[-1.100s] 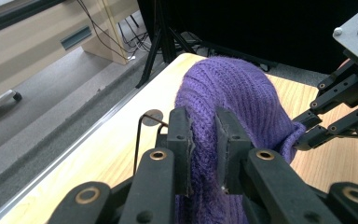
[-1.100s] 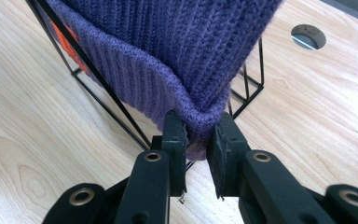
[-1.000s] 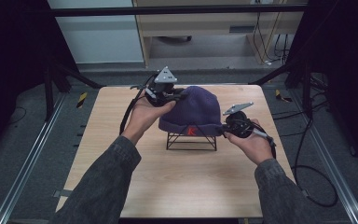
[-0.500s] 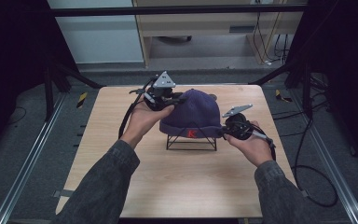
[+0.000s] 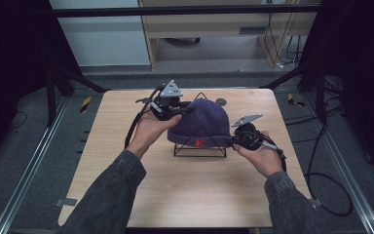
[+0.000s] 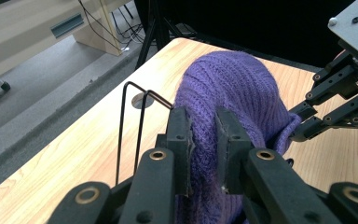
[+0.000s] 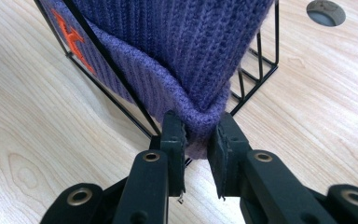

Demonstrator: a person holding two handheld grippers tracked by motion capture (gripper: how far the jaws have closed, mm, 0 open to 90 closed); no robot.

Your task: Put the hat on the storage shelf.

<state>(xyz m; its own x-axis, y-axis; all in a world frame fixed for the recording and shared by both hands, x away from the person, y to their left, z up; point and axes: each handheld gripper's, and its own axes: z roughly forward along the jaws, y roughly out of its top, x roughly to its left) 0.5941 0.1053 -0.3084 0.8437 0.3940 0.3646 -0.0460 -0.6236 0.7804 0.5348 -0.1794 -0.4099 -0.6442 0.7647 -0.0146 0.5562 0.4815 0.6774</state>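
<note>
The purple knit hat [image 5: 202, 124] sits draped over a black wire stand [image 5: 199, 148] near the middle of the wooden table [image 5: 190, 195]; its folded cuff, bearing a small orange mark [image 5: 199, 143], faces the person's side. The left gripper [image 5: 175, 108] holds the hat at its far left edge; in the left gripper view the jaws are narrowed on a fold of ribbed knit [image 6: 204, 140]. The right gripper [image 5: 233, 140] holds the cuff at the hat's right end; in the right gripper view the jaws pinch the doubled cuff edge [image 7: 196, 126], just beside a wire of the stand.

Handling, as judged: the hat is light, soft and stretchy; it deforms under any pull and cannot be pushed. The doubled cuff is the soundest hold, being thickest there; a single layer may slip or stretch. Risk: the knit can snag on the stand's wire corners, and the light stand may lift with it; lift both sides evenly.
</note>
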